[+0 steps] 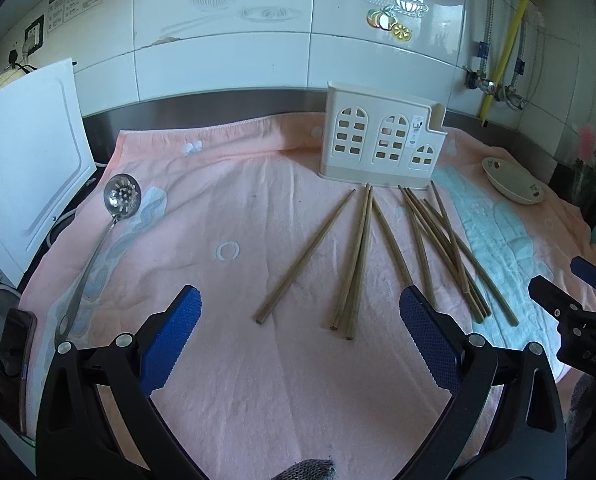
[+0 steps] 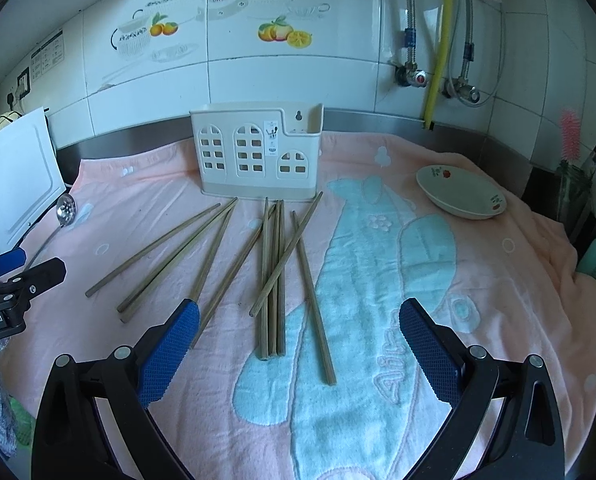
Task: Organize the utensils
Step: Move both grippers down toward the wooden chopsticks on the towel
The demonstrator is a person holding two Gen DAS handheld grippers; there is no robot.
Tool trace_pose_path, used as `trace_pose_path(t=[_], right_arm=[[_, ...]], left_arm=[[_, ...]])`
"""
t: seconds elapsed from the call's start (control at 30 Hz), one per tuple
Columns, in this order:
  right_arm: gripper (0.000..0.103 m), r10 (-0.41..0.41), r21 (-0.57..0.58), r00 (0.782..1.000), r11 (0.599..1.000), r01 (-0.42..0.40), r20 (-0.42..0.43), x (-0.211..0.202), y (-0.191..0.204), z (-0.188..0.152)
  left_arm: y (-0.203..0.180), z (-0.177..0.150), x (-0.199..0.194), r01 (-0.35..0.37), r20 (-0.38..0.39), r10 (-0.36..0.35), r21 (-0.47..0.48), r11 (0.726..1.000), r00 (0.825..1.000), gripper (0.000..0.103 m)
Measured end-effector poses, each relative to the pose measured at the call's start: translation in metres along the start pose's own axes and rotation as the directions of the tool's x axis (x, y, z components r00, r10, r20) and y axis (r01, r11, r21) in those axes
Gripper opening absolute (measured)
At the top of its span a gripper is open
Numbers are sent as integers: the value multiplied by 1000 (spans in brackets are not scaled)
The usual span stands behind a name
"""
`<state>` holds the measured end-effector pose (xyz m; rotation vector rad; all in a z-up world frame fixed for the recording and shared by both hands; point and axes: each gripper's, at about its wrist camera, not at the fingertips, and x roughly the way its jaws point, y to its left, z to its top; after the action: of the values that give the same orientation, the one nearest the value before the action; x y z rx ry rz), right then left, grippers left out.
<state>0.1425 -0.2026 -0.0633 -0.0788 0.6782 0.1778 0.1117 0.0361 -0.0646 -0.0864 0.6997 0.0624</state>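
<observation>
Nothing is gripped yet: the left tool (image 1: 300, 336) and the right tool (image 2: 298, 336) both hover with their blue-padded fingers spread wide apart above the pink towel (image 1: 225, 380) that covers the counter. The wooden chopsticks (image 2: 271, 280) lie loose on the towel between the tools and the cream utensil holder (image 2: 257, 156), which stands upright at the back. Their long axes run roughly away from the tools toward the holder, fanned out, with the near ends pointing at the fingers. The right-hand cluster lies just ahead of the right tool, so that one looks nearer to it; the single stick (image 1: 306, 258) and the tight bundle beside it lie ahead of the left tool. A slotted ladle (image 1: 115, 208) rests far left, a small dish (image 2: 460, 194) far right.

Readable writing: "nRobot.AI" on the left tool's body in the right view; "Aiju", in part, stitched into the towel's whale.
</observation>
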Motion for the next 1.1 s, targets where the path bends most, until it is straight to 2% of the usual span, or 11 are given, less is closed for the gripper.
trace_pose_path(t=[0.4,0.9,0.93,0.97,1.1], right_arm=[[97,22,22,999,1000,-21,-48,29,3,7],[95,53,69,997,996,-49,-62,58,4,24],[91,52,68,997,997,-48,-62,60,5,26],[83,53,68,997,997,-49,-62,62,5,26],[76,84,102,993,992,-75,-82,72,5,29]], left_arm=[[5,7,29,4,-53,-3,26,1000,999,98],[11,19,60,-4,-91,10,59,998,996,98],[12,19,61,-4,-93,9,58,998,996,98],[13,19,62,-1,-95,7,57,998,995,98],[17,19,66,1,-98,4,57,998,995,97]])
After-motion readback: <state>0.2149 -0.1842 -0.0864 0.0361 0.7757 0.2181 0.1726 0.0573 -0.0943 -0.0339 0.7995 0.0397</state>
